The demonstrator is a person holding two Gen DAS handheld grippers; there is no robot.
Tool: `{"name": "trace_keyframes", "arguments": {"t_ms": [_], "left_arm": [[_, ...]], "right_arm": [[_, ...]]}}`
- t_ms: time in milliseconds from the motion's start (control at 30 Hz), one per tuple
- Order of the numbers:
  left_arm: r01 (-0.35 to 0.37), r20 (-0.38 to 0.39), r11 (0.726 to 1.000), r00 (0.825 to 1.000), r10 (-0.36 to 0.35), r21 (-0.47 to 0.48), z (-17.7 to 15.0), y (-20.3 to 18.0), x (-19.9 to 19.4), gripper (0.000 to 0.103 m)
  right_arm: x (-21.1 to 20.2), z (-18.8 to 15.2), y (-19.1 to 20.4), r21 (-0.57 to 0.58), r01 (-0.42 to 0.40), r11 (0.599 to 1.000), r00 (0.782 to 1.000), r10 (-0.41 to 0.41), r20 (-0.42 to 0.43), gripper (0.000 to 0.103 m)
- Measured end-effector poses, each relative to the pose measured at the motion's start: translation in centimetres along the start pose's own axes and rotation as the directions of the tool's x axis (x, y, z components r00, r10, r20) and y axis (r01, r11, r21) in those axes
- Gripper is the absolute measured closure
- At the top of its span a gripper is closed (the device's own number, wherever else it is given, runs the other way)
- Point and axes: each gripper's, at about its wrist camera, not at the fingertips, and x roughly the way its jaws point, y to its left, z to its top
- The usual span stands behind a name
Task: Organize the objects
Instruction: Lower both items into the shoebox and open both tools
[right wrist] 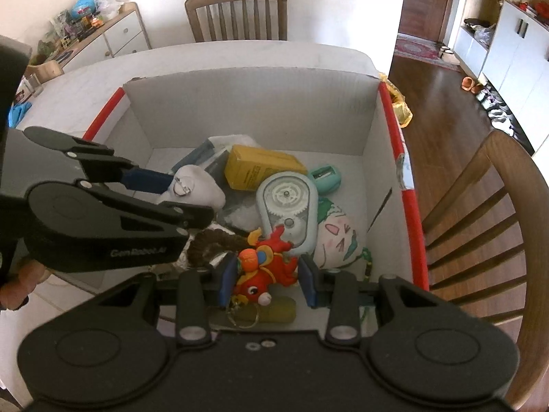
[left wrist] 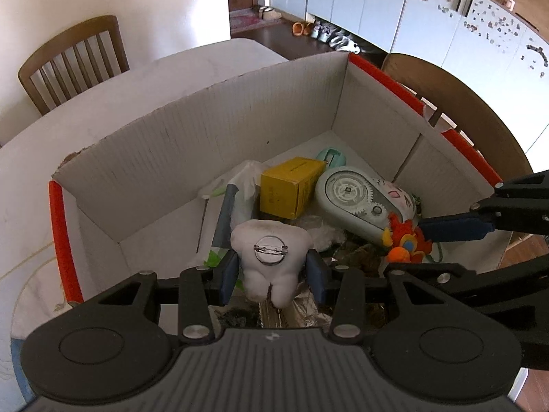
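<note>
Over the cardboard box (left wrist: 192, 130), our left gripper (left wrist: 272, 269) clamps a white tooth-shaped plush pin (left wrist: 271, 240). Lower centre in the right wrist view, our right gripper (right wrist: 266, 279) pinches a red fish keychain toy (right wrist: 264, 267).

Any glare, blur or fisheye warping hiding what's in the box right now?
Left wrist view: sharp, box walls bowed by fisheye, tooth plush clearly lit. Right wrist view: sharp, red toy clear, wall behind the chair washed out.

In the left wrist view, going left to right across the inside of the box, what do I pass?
White tooth plush in the left gripper → yellow box → pale gear case → red-orange toy held by the right gripper.
</note>
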Motion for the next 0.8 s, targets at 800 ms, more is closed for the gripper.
{"name": "trace_keyframes", "arguments": {"t_ms": [800], "left_arm": [[0.021, 0.093, 0.996, 0.996, -0.013, -0.088, -1.0, 1.0, -3.6, 0.047]], "right_arm": [[-4.7, 0.3, 0.1, -0.015, -0.025, 1.0, 0.995, 0.027, 0.094, 0.053]]}}
